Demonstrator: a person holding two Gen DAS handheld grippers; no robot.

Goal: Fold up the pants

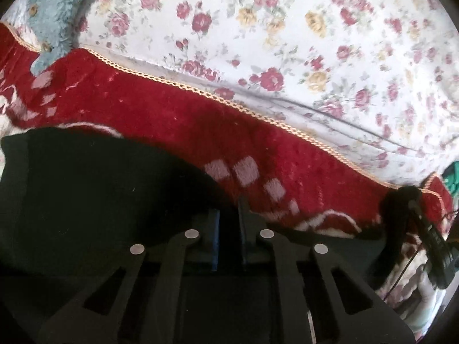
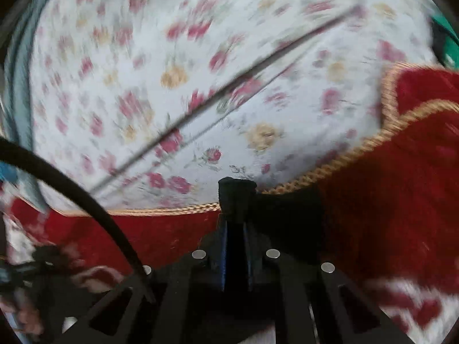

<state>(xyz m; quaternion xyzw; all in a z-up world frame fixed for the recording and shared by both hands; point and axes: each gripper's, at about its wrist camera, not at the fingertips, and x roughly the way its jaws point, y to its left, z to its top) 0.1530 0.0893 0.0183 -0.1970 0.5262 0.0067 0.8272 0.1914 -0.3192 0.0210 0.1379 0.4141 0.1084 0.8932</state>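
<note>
Left wrist view, nearest: left gripper [image 1: 229, 215] has its jaws drawn nearly together, a dark fold of the black pants [image 1: 94, 189] pinched between them. The fabric is dark against dark fingers, so the exact contact is hard to read. The pants spread to the left of the fingers as a broad black sheet lying on the red blanket [image 1: 160, 114].

Right wrist view, nearest: right gripper [image 2: 236, 229] also has its jaws almost closed, and a bunched tip of black pants cloth [image 2: 236, 190] sticks up past the fingertips, clamped between them. More black cloth trails to the right of the fingers over the red blanket. This view is heavily motion-blurred. A black cable [image 2: 86, 189] arcs across the lower left.

Further out: the red blanket has pale square patterns [image 1: 243, 170] and a gold braided edge [image 1: 200, 91]. In the left view the other gripper [image 1: 413, 200] shows at the far right edge with a dark clump of pants at its tip.

Beyond the braid: a white floral sheet [image 1: 287, 28] with red and yellow roses fills the upper half of both views, with a crease running across it. A fuzzy blue-grey garment [image 1: 54, 8] with buttons lies at top left, overlapping the blanket edge. Something green [image 1: 451, 175] shows at the far right, too cropped to identify.
</note>
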